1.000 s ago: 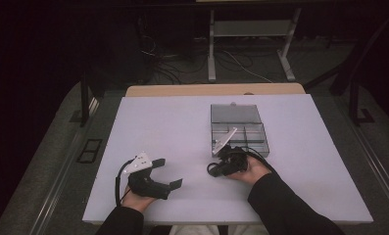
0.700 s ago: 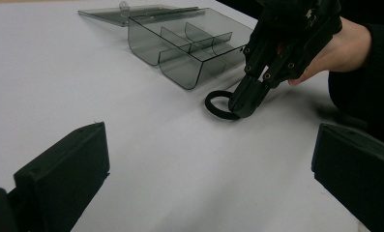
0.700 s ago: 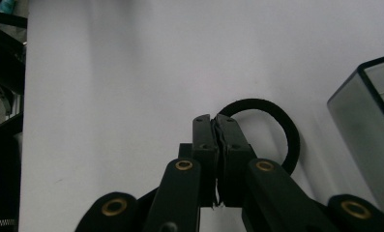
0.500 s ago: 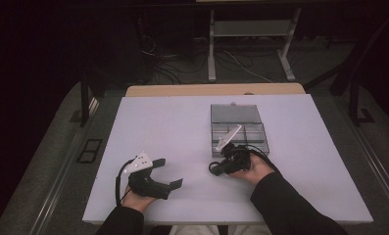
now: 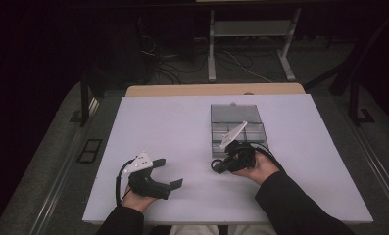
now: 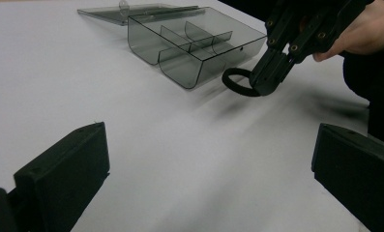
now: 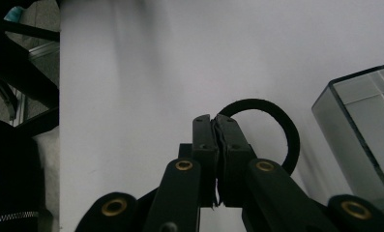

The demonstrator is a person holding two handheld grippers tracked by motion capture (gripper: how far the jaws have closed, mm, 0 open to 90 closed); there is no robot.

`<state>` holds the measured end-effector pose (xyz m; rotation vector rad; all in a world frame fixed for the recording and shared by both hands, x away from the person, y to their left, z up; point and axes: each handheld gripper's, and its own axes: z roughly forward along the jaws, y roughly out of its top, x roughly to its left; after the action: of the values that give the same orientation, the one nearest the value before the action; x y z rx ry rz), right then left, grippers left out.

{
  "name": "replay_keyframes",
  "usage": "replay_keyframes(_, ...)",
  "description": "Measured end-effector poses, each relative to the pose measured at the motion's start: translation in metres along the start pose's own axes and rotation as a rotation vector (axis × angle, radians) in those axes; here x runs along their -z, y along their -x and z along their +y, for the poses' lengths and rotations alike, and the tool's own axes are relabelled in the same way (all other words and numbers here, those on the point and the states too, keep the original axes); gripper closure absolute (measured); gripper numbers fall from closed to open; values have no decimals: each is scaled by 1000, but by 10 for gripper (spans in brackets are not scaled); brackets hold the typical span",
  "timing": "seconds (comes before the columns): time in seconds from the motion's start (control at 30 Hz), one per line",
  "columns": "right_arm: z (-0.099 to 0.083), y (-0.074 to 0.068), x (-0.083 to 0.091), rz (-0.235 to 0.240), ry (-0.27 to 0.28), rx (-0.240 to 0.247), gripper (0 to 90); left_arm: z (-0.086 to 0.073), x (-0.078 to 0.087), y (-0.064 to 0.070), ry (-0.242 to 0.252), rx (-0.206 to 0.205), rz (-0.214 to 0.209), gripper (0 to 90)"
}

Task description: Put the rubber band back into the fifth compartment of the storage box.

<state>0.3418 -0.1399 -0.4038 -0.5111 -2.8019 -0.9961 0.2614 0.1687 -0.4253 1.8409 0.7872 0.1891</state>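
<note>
While left tongs (image 5: 170, 172) gape, right tongs (image 7: 214, 121) pinch black ring (image 7: 281, 121), partly hiding it

Black ring (image 7: 276, 126) partly hidden behind right tongs (image 7: 214, 126) — clear box (image 7: 366, 130) cut off at edge

left tool (image 5: 165, 172): black, blocky flat pads, grey three-cornered plate on top, black cable looping at 9 o'clock. right tool (image 7: 214, 121): black linkage arms, brass-coloured screws, grey plate. dark long sleeves.
</note>
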Motion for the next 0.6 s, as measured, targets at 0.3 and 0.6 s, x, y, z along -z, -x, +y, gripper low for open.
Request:
replay_keyframes(0.3,0,1,17,-21,22,-8,870,0,0,0,1,2,0,0)
replay_keyframes(0.6,3,4,34,-45,45,-4,870,0,0,0,4,2,0,0)
